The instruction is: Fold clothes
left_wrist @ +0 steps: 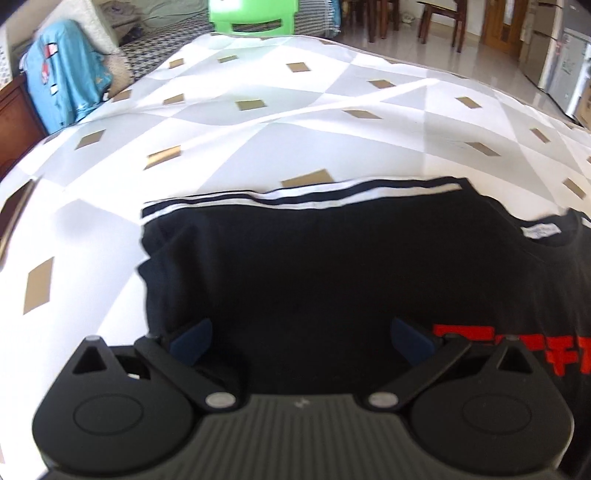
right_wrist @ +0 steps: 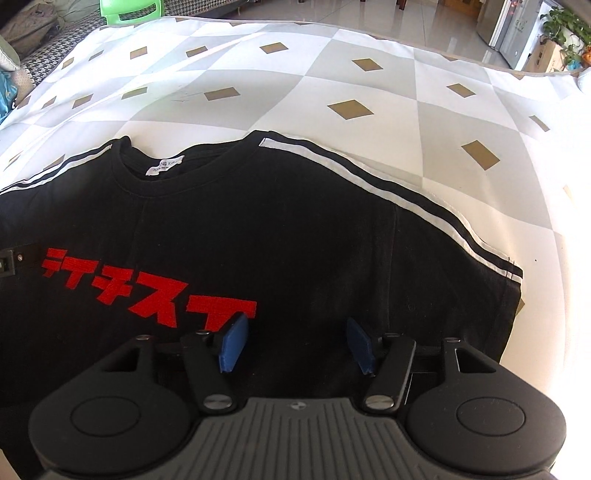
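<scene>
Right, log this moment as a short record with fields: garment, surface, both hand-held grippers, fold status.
garment: black T-shirt, front up, red lettering, white-striped sleeves spread out
neck label: white tag inside the collar
surface: white and grey diamond-pattern cloth
left hand-held gripper: open, over the shirt's sleeve side, nothing between its pads
right hand-held gripper: open, over the shirt beside the lettering, nothing gripped
fold status: shirt lies flat, no fold made yet
background: green plastic stool beyond the far edge
</scene>
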Demonstrator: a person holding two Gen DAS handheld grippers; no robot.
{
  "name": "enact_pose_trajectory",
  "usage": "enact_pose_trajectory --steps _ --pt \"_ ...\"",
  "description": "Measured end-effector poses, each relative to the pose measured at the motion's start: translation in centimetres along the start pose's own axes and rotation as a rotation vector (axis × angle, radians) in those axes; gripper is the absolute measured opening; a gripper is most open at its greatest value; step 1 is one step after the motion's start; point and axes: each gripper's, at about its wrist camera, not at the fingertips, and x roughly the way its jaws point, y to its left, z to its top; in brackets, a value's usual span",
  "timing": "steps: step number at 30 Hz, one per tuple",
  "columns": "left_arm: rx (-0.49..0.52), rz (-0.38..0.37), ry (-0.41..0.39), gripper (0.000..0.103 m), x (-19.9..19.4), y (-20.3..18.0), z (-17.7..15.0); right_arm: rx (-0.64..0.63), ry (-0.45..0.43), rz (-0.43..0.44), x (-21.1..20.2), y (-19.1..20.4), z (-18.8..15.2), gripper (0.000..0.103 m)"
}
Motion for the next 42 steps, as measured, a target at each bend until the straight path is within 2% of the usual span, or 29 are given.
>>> enact_pose_trajectory --steps 4,9,16,22,31,34,37,42 --pt "-0.035 0.012 0.001 0.103 -0.3 1.2 0.1 -0.004 0.001 -0.008 0.1 0.0 0.1 0.06" --pt "-0.022 0.075 -0.029 0.103 -1.3 2.0 0.3 -0.01 0.009 -0.032 0.1 0.3 0.4 0.062" --pt "-0.191 0.182 -0.028 0.103 -1.9 8.1 1.0 -0.008 0.011 -0.059 0.2 0.6 0.4 0.065" --pt "-0.287 0.159 -0.023 0.103 -2.3 12.4 0.6 -0.002 0.012 -0.087 0.3 1.0 0.4 0.067" --pt "-0.242 0.159 -0.018 0.103 -1.0 12.6 0.5 -0.01 0.008 -0.118 0.4 1.5 0.6 0.069" --pt "-0.174 0.217 -0.013 0.103 -0.4 11.9 0.4 -0.012 0.01 -0.116 0.4 1.4 0.6 0.069" --pt "-0.178 0.269 -0.027 0.103 -0.5 12.1 0.4 -0.004 0.014 -0.109 0.5 1.2 0.7 0.069" --pt "-0.151 0.367 -0.056 0.103 -0.7 12.4 0.6 0.024 0.019 -0.109 0.7 0.8 0.7 0.076"
